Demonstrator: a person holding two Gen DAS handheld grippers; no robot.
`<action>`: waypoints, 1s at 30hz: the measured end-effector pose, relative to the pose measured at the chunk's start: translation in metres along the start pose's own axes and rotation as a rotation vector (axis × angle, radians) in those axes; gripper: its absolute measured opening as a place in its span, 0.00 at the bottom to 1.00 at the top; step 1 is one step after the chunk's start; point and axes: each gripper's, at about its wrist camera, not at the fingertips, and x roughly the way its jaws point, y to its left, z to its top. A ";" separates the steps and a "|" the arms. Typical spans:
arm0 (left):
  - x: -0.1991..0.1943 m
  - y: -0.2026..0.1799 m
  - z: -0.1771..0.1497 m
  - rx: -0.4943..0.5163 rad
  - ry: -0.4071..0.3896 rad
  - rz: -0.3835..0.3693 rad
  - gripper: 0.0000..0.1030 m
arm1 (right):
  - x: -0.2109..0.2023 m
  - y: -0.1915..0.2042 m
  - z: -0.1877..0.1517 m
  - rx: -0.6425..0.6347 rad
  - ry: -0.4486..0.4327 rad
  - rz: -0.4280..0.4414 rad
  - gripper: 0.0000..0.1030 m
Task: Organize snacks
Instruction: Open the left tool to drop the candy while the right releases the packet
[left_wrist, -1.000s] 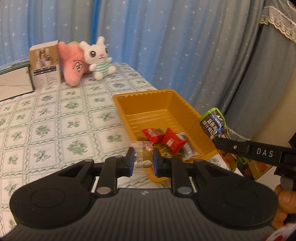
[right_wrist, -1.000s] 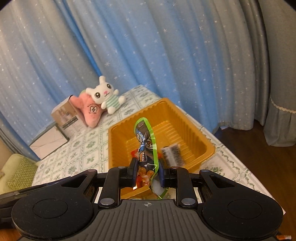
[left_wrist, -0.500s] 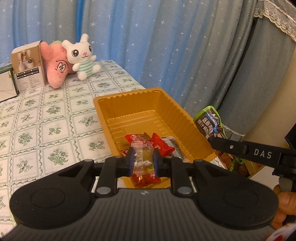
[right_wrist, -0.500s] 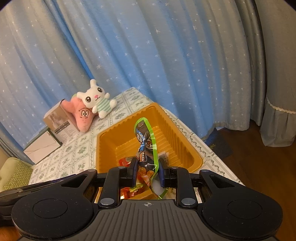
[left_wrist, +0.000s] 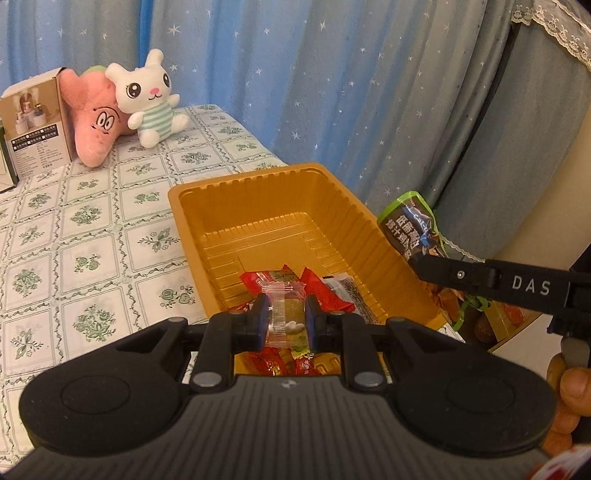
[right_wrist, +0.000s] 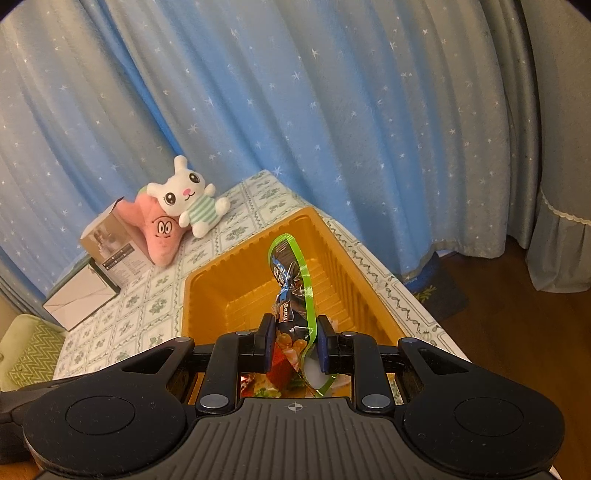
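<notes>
Left wrist: left claw (left_wrist: 286, 323) pinches clear candy (left_wrist: 286, 317) above orange tray (left_wrist: 192, 225); right claw (right_wrist: 295, 345) clamps green-edged packet (right_wrist: 291, 280).

A home — a lived-in room: star-print blue curtains (right_wrist: 332, 129), a table under a floral cloth (left_wrist: 74, 229), a plush rabbit (left_wrist: 149, 99) beside a pink plush toy (left_wrist: 92, 122), wooden floor (right_wrist: 517, 314).

One orange tray (left_wrist: 258, 192), two plush toys (left_wrist: 147, 99), and two boxes (right_wrist: 107, 254) are sitting on the tabletop (left_wrist: 74, 229). Two hand-held grippers (left_wrist: 284, 325) are each clamping one snack packet (left_wrist: 286, 321).
</notes>
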 end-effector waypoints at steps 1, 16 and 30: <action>0.003 0.000 0.001 0.002 0.003 0.000 0.18 | 0.002 0.000 0.001 0.000 0.001 0.000 0.22; 0.010 0.009 -0.004 0.009 0.001 0.018 0.39 | 0.013 -0.003 0.007 0.010 0.006 0.004 0.22; -0.029 0.042 -0.026 -0.068 -0.056 0.104 0.52 | 0.023 0.008 0.005 -0.012 0.043 0.016 0.22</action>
